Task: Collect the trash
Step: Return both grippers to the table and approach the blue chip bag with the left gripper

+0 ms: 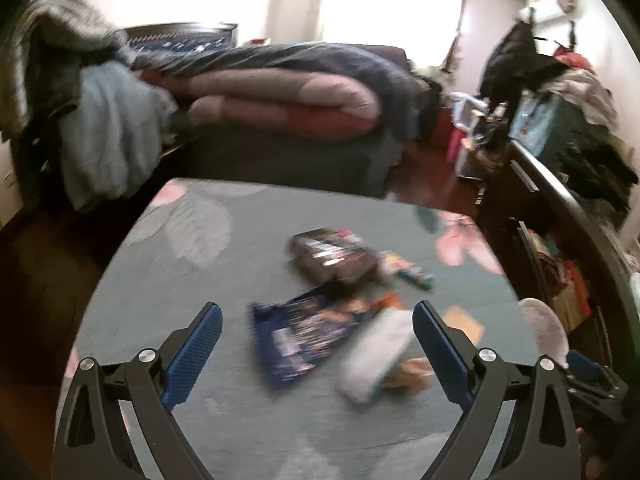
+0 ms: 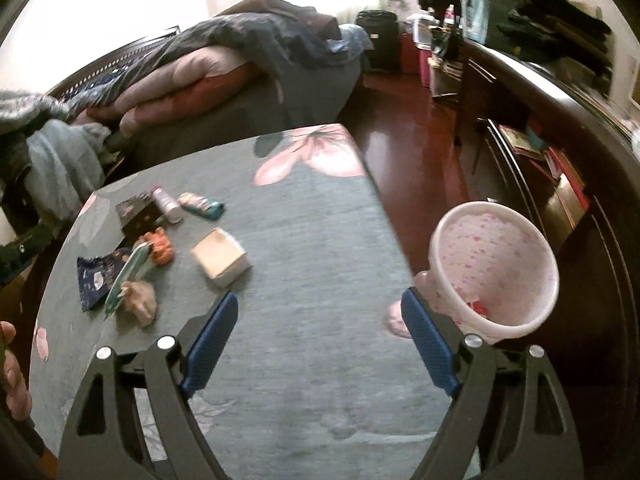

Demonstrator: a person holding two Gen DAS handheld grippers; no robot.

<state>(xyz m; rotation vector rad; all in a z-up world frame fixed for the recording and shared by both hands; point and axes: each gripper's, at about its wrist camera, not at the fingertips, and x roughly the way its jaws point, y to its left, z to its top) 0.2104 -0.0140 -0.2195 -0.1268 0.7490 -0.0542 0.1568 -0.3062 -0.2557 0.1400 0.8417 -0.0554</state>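
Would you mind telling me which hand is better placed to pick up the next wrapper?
Left, probably. Its open tongs frame the blue wrapper, while the right tongs, also open, face bare cloth beside the bin.

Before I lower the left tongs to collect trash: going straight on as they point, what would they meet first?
Probably the dark blue wrapper lying between the open left tongs; blur leaves depth uncertain.
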